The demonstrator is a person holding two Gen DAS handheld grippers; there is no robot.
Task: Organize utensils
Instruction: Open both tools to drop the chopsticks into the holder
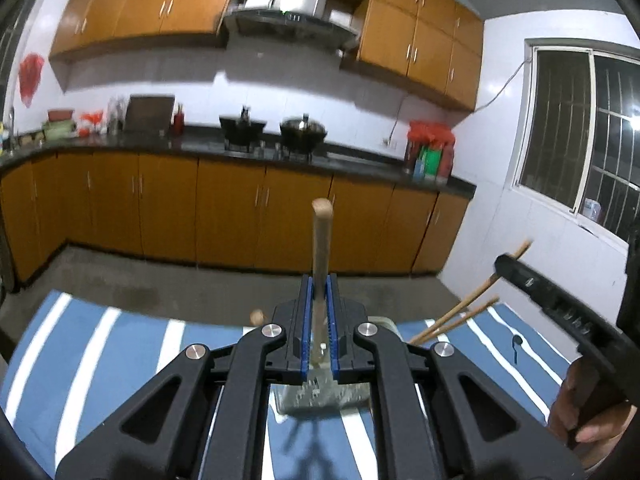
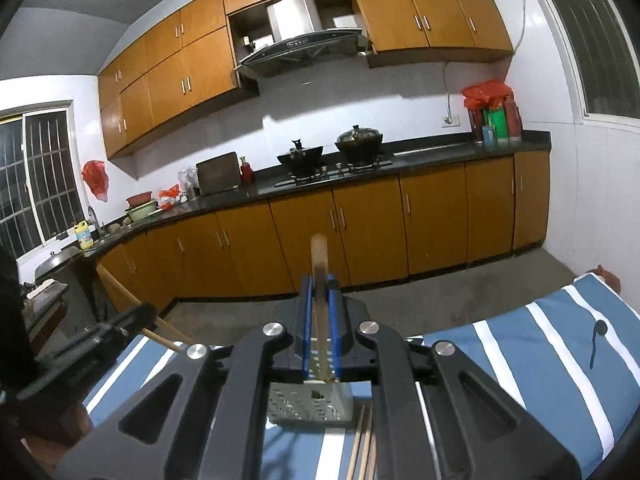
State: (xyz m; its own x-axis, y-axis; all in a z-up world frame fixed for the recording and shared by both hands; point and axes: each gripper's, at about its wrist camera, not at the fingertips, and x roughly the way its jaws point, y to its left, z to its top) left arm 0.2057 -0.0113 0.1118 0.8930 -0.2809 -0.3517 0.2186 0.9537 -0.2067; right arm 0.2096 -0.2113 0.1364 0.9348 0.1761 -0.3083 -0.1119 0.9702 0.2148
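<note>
My left gripper (image 1: pixel 319 280) is shut on a wooden-handled utensil (image 1: pixel 321 240) that stands upright between its blue pads, over a perforated metal utensil holder (image 1: pixel 316 398) on the blue-and-white striped cloth (image 1: pixel 120 344). My right gripper (image 2: pixel 319 280) is shut on a wooden chopstick (image 2: pixel 319 256), also above the holder (image 2: pixel 310 404). In the left wrist view the right gripper (image 1: pixel 504 262) shows at the right holding the chopstick, with more chopsticks (image 1: pixel 452 320) leaning out of the holder. The left gripper (image 2: pixel 136 318) shows at the left of the right wrist view.
A small dark spoon (image 2: pixel 596 340) lies on the cloth to the right; it also shows in the left wrist view (image 1: pixel 516 346). Loose chopsticks (image 2: pixel 362 444) lie in front of the holder. A kitchen counter (image 2: pixel 360 176) with two woks stands beyond the floor.
</note>
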